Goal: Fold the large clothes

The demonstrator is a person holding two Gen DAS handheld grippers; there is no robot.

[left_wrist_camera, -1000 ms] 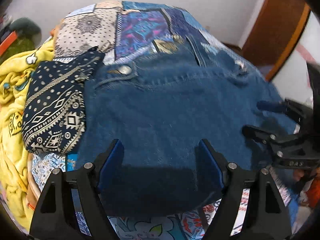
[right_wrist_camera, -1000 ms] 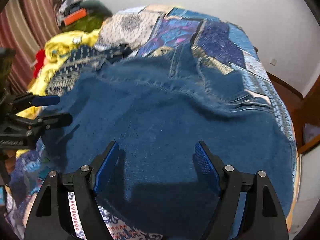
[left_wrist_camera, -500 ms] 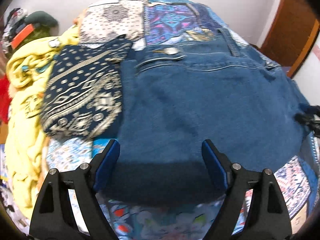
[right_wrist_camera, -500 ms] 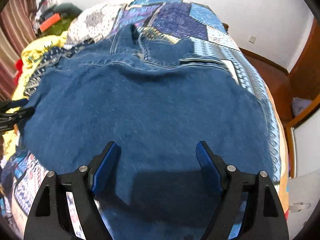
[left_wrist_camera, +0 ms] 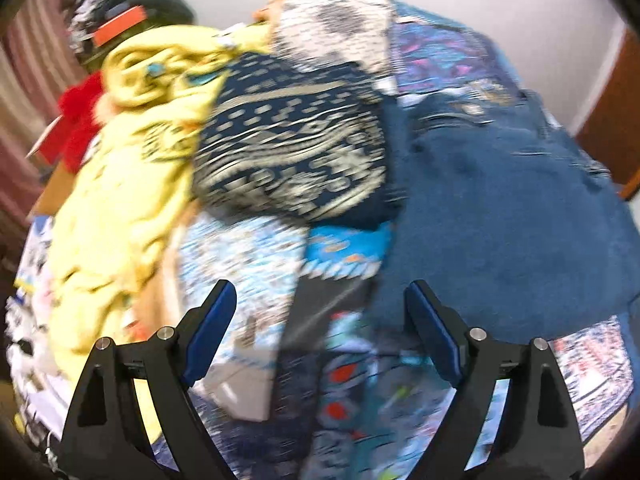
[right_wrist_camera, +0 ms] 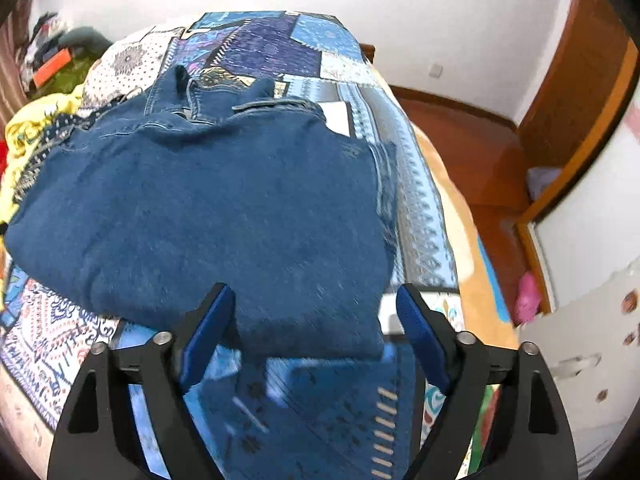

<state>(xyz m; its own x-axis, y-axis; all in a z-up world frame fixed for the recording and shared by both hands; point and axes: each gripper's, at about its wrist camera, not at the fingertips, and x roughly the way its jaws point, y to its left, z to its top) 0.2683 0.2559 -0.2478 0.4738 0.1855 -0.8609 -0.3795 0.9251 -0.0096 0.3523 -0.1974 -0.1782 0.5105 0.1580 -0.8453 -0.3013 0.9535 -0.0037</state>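
The left claw [left_wrist_camera: 320,320] is pointing steeply downward over the bed [left_wrist_camera: 248,256], its jaws standing wide and opening further, with nothing between them. Its blue pads [left_wrist_camera: 212,332] are hanging over the patterned bedspread, clear of any cloth. The folded blue jeans [left_wrist_camera: 500,216] are lying ahead and to the right of this claw, their near left edge passing just in front of the right-hand pad. Ahead and slightly to the left, a dark patterned garment [left_wrist_camera: 296,160] is resting against the jeans' left side, and further left a yellow blanket [left_wrist_camera: 128,184] is piled along the bed's edge. This view is blurred.

The right claw [right_wrist_camera: 314,322] is likewise tilting steeply downward, its jaws wide and opening, gripping nothing. The jeans [right_wrist_camera: 208,208] are lying straight ahead of it on the bed [right_wrist_camera: 420,208], with their near right corner reaching in between the fingertips [right_wrist_camera: 208,324], though the pads are not pressing on the denim. The waistband is lying at the far end from this claw. To the right of the claw, the wooden floor [right_wrist_camera: 472,128] is showing beyond the bed's side.
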